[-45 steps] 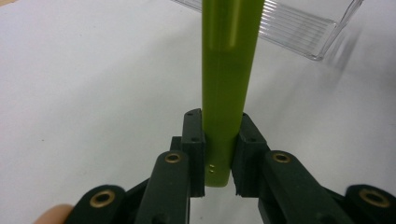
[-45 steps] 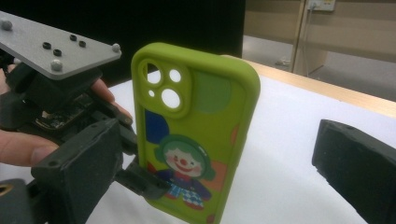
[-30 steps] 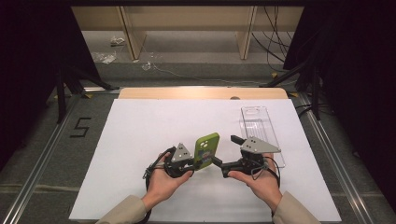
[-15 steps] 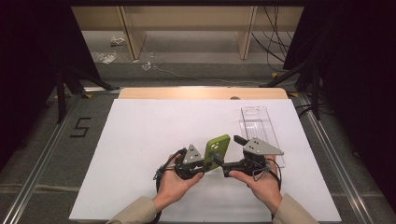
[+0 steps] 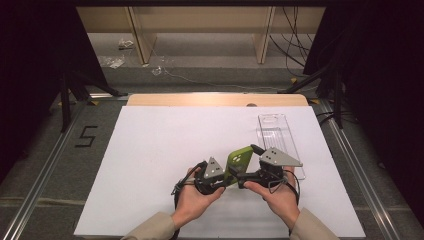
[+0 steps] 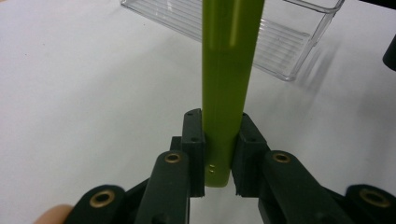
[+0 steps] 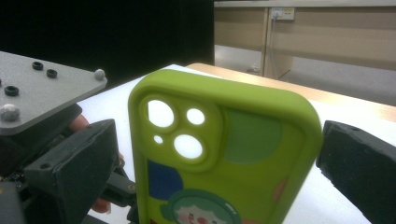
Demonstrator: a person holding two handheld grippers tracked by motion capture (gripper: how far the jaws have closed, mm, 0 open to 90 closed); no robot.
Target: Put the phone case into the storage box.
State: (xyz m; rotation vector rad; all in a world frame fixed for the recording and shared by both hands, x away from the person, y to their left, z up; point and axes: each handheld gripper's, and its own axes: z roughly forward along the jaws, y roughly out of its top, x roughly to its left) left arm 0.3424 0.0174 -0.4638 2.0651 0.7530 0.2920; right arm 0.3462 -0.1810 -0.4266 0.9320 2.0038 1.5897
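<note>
The green phone case [image 6: 227,93] is being clamped edge-on by the left gripper [image 6: 219,154], whose pads are pressing on both faces near its lower end. In the high view the case [image 5: 239,161] is being held off the white sheet [image 5: 150,150] between the two hands, tilted toward the far right. The right gripper [image 5: 257,172] is being held just beside it. In the right gripper view its two jaws are standing apart on either side of the case [image 7: 224,154], the right one clear of the edge; whether the left one is touching cannot quite be made out, since the case is covering that gap.

Farther off, the clear tray [image 5: 277,137] is lying on the sheet, well apart from the case and with nothing in it.

As a judgement, the work is being caught midway: the case is lifted and gripped, a handover or two-handed hold is being set up, and any placing in the tray is not yet done. The case's lower end is being cut off in the right gripper view.
</note>
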